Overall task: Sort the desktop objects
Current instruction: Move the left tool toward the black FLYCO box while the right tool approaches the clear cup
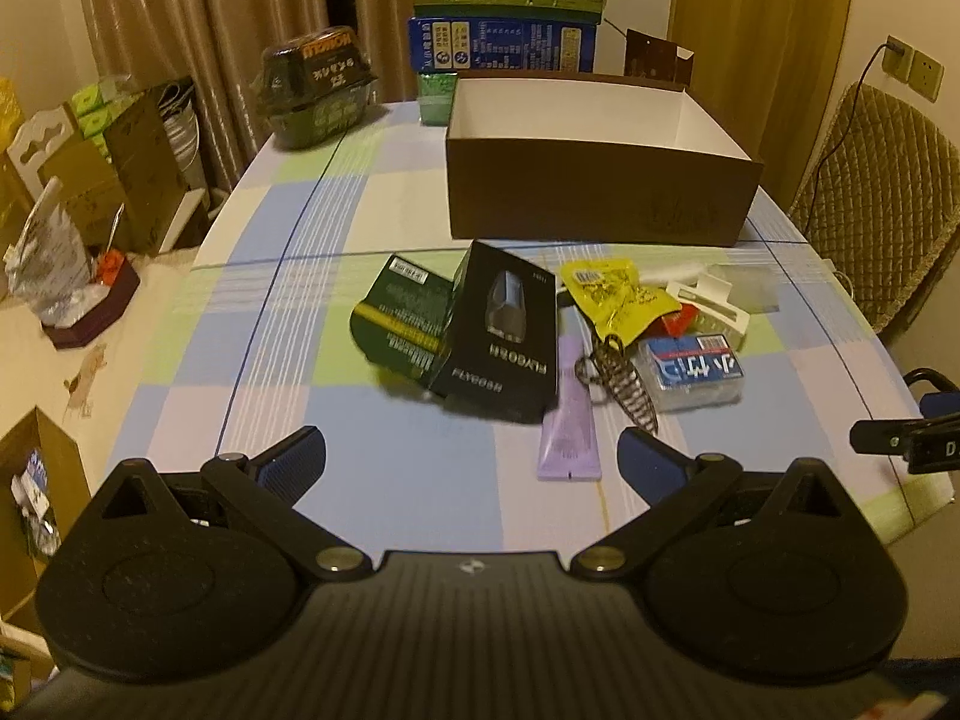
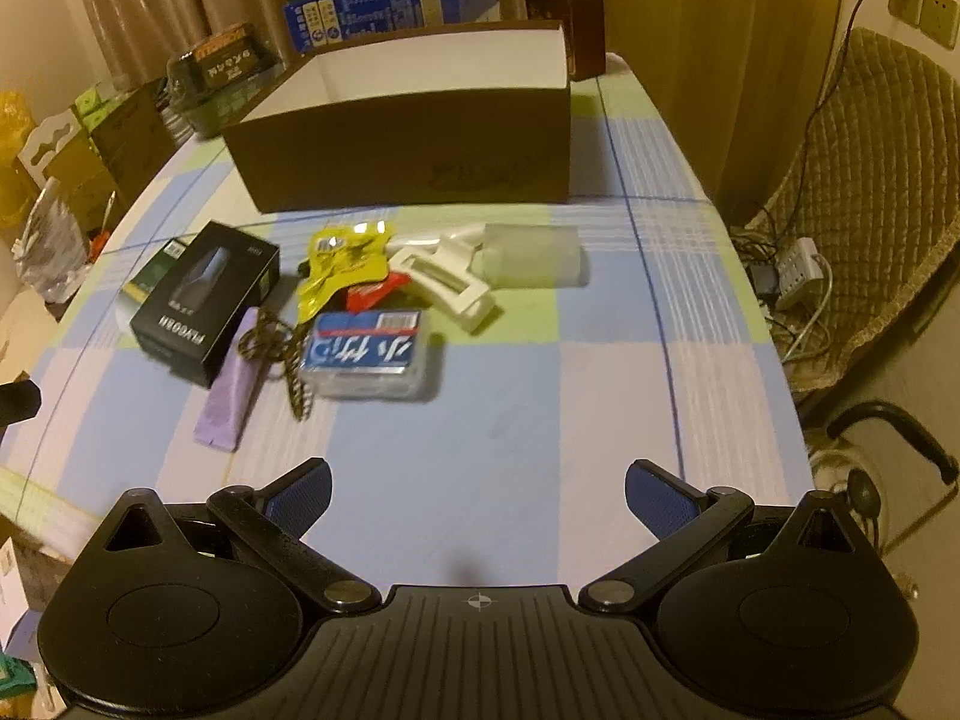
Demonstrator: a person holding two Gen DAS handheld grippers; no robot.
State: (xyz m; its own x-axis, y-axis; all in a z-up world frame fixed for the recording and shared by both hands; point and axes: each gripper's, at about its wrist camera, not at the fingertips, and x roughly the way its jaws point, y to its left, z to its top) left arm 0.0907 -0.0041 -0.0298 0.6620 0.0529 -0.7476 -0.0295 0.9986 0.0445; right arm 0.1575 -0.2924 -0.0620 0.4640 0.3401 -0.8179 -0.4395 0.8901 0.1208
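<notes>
Both grippers hang wide and empty over the near desk [image 2: 480,420]: the left gripper [image 1: 471,456] faces the black box [image 1: 501,333], the right gripper [image 2: 477,492] the blue pack [image 2: 369,354]. The clutter lies between them and the open brown box [image 1: 600,192].

Judged best: take the outermost pieces first, closing across the short sides, so the overlapping pile is not dragged.

Count:
- one black box
- one green box [image 1: 405,324]
- one yellow pouch [image 1: 621,297]
- one purple sachet [image 1: 570,414]
- one blue pack
- one white holder [image 2: 450,282]
- one frosted cup [image 2: 531,255]
- one braided cord [image 1: 627,384]
</notes>
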